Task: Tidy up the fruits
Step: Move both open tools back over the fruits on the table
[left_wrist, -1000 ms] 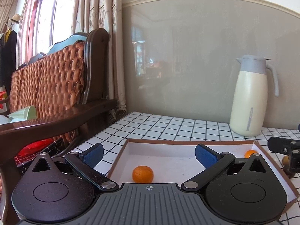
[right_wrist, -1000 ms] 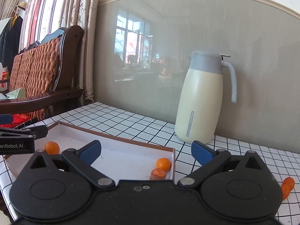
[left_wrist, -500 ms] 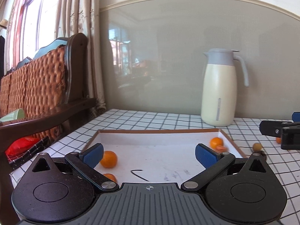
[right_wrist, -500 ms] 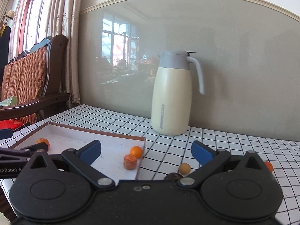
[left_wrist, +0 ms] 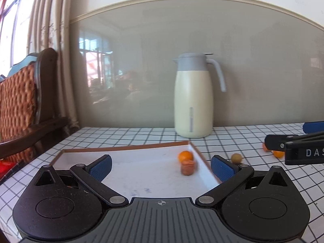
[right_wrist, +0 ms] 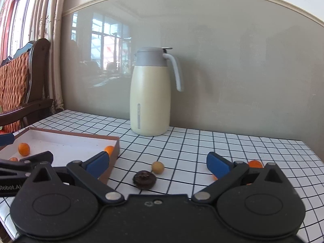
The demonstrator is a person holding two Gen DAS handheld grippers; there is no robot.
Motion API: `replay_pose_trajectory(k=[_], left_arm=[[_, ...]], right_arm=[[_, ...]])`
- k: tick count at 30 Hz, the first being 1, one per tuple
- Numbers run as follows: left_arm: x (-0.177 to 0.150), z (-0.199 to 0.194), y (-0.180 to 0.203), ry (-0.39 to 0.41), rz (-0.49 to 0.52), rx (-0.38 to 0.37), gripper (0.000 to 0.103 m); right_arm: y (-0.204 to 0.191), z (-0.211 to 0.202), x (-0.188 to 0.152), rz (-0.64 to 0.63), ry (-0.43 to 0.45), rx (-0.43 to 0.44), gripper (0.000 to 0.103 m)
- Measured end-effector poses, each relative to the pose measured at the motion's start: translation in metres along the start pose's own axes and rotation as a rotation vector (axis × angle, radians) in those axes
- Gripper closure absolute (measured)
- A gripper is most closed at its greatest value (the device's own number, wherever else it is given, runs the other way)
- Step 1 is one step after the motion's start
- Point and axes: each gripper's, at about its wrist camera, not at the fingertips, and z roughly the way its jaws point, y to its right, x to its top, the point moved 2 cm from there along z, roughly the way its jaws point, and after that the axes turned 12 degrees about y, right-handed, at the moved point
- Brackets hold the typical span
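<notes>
A shallow white box with a brown rim (left_wrist: 125, 148) (right_wrist: 73, 135) lies on the checked table. Inside it are a small orange (left_wrist: 185, 155) (right_wrist: 109, 149), a peeled orange piece (left_wrist: 188, 167) and another orange (right_wrist: 23, 149) at the left end. On the table lie a yellowish round fruit (right_wrist: 158, 167) (left_wrist: 236, 158), a dark brown fruit (right_wrist: 144, 179) and small oranges (right_wrist: 255, 164) (left_wrist: 277, 153) at the right. My left gripper (left_wrist: 161, 165) is open and empty over the box. My right gripper (right_wrist: 158, 163) is open and empty above the yellowish and dark fruits.
A cream thermos jug with a grey lid (left_wrist: 193, 96) (right_wrist: 150, 93) stands at the back by the grey wall. A wooden chair with a woven back (left_wrist: 24, 105) stands left of the table. The table's right edge (right_wrist: 311, 151) is close to the oranges.
Both grippers have swung to the right: the box and jug slid left in both views, and the loose fruits on the table came into the right wrist view. Both stayed open.
</notes>
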Motion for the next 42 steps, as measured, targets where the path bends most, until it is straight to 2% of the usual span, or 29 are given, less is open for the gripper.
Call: replay_pose_trajectory(k=[13, 20, 33, 42], left_arm=[[0.003, 0.017, 0.062, 0.000, 0.009, -0.103, 0.000], [-0.001, 0.032, 0.097, -0.030, 0.035, -0.148, 0.000], [-0.014, 0.057, 0.131, -0.078, 0.045, -0.188, 0.000], [-0.024, 0.076, 0.145, -0.127, 0.046, -0.172, 0.001]], right_arm=[[0.070, -0.006, -0.017, 0.005, -0.025, -0.138, 0.006], [0.098, -0.004, -0.028, -0.013, -0.043, -0.192, 0.006], [0.127, 0.020, -0.042, -0.020, -0.077, -0.216, 0.010], [0.133, 0.036, -0.049, -0.001, -0.108, -0.208, 0.016]])
